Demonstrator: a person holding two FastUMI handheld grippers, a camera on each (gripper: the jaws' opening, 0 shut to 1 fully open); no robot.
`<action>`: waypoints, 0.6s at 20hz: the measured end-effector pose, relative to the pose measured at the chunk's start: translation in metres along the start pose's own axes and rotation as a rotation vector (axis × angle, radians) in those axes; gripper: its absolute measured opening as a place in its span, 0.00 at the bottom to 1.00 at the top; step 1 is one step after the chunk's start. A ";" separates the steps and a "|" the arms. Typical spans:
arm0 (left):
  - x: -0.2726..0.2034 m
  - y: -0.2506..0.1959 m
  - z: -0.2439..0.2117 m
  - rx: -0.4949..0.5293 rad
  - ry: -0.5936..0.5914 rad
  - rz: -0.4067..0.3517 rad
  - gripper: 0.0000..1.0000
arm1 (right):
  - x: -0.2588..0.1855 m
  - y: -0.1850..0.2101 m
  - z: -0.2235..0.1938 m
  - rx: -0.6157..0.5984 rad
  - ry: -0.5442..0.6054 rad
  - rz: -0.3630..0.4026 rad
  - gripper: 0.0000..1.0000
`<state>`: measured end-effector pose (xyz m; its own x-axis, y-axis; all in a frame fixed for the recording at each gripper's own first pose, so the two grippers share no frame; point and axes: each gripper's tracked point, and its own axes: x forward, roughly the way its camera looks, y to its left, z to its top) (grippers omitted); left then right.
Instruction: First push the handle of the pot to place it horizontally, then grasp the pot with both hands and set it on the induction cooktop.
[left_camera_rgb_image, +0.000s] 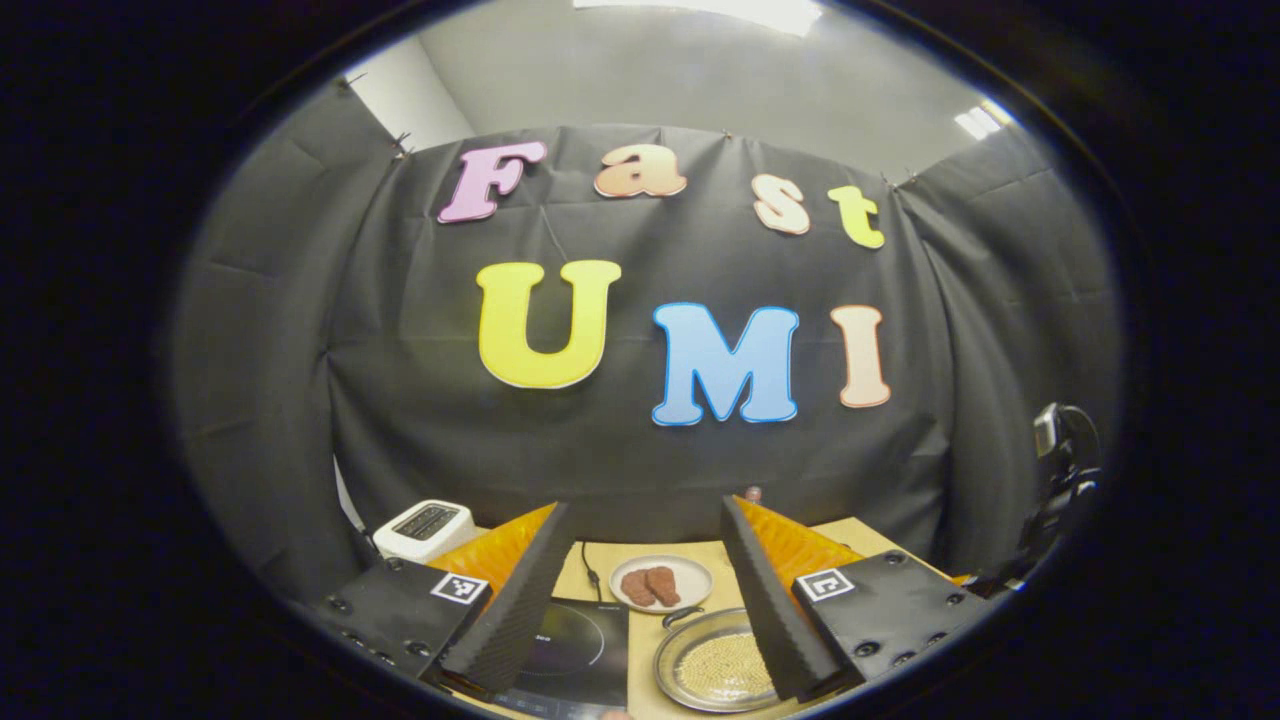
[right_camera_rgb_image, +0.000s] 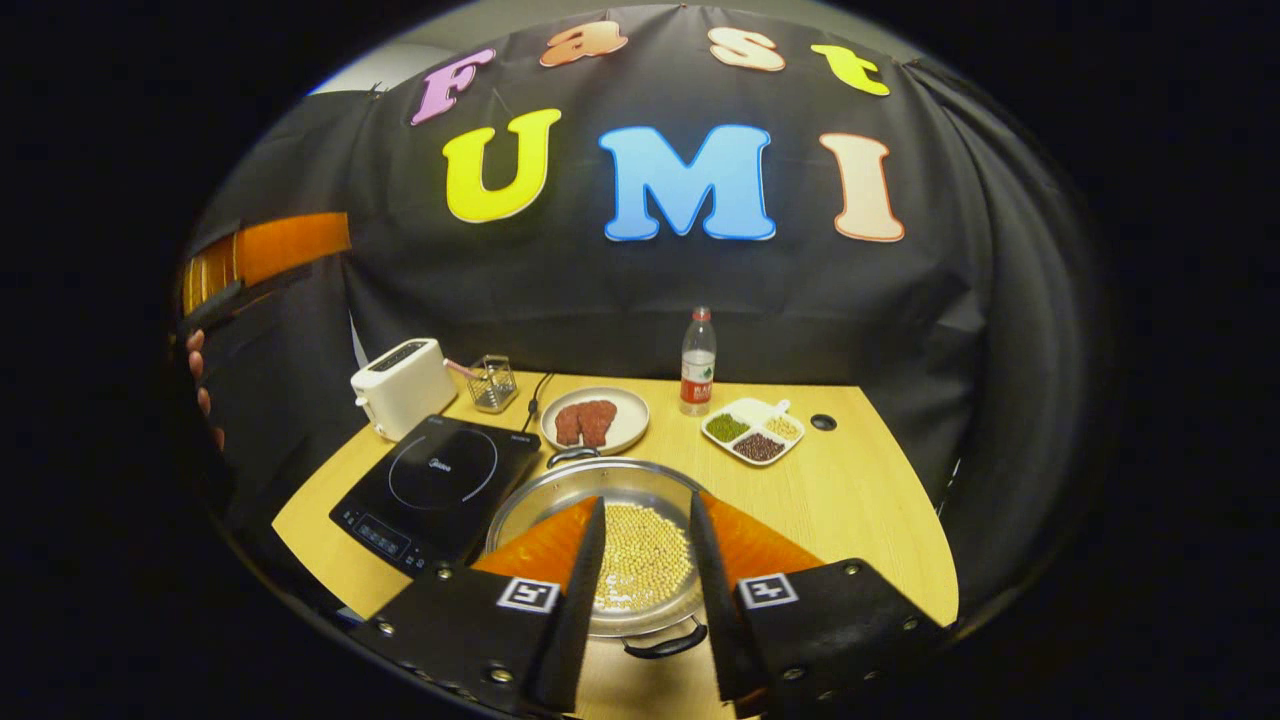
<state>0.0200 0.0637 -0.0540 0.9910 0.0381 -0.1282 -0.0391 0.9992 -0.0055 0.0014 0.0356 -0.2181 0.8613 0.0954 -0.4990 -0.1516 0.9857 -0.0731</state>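
The steel pot (right_camera_rgb_image: 620, 545) of beans is seen on the counter (right_camera_rgb_image: 860, 500), just beside the induction cooktop (right_camera_rgb_image: 435, 485). Right gripper (right_camera_rgb_image: 645, 560) held spread above it, gripping nothing; left gripper (left_camera_rgb_image: 640, 590) likewise held apart.

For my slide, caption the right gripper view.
Open right gripper hovers over bean-filled pot beside induction cooktop.
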 end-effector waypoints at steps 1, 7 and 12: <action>0.000 0.001 -0.001 -0.001 0.006 0.005 0.95 | 0.004 0.000 -0.012 -0.006 0.033 0.003 0.42; 0.000 0.009 -0.008 -0.006 0.024 0.031 0.96 | 0.011 0.015 -0.071 -0.033 0.244 0.091 0.04; -0.005 0.016 -0.010 -0.003 0.027 0.048 0.96 | 0.012 0.027 -0.114 -0.017 0.396 0.138 0.05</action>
<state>0.0127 0.0792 -0.0633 0.9841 0.0860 -0.1553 -0.0873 0.9962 -0.0012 -0.0477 0.0471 -0.3248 0.5795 0.1625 -0.7986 -0.2633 0.9647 0.0052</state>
